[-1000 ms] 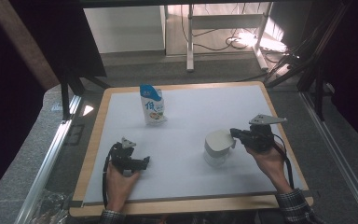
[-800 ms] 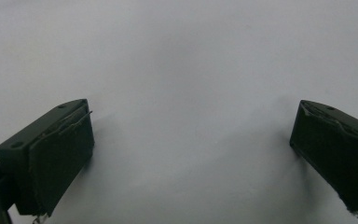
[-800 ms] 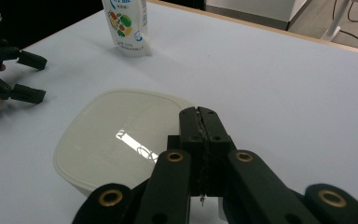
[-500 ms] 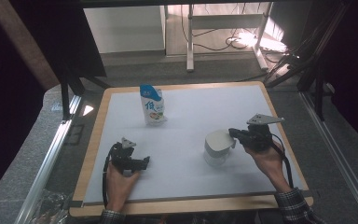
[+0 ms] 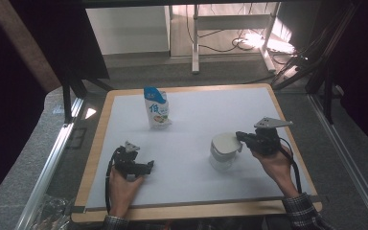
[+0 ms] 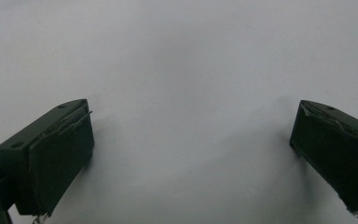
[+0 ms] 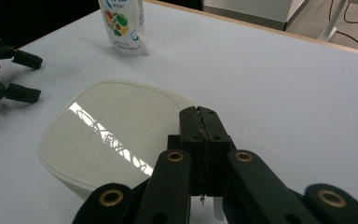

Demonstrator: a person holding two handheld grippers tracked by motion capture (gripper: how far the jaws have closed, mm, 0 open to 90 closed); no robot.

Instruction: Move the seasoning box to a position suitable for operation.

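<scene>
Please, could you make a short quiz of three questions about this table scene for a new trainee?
1. True or false: the left gripper has its fingers wide apart over bare table.
2. What stands at the far side of the table? A) pouch B) bottle C) bowl
3. Fill in: the right gripper is beside the white ____.

Key:
1. True.
2. A, the pouch.
3. Container; whether the shut fingers pinch its lid edge cannot be told.

Pouch (image 5: 156, 108) behind, left; container (image 5: 224, 150) nearer, right

Glossy plastic tub lid (image 7: 112, 135); matt white tabletop (image 5: 196, 143), wooden rim
</scene>
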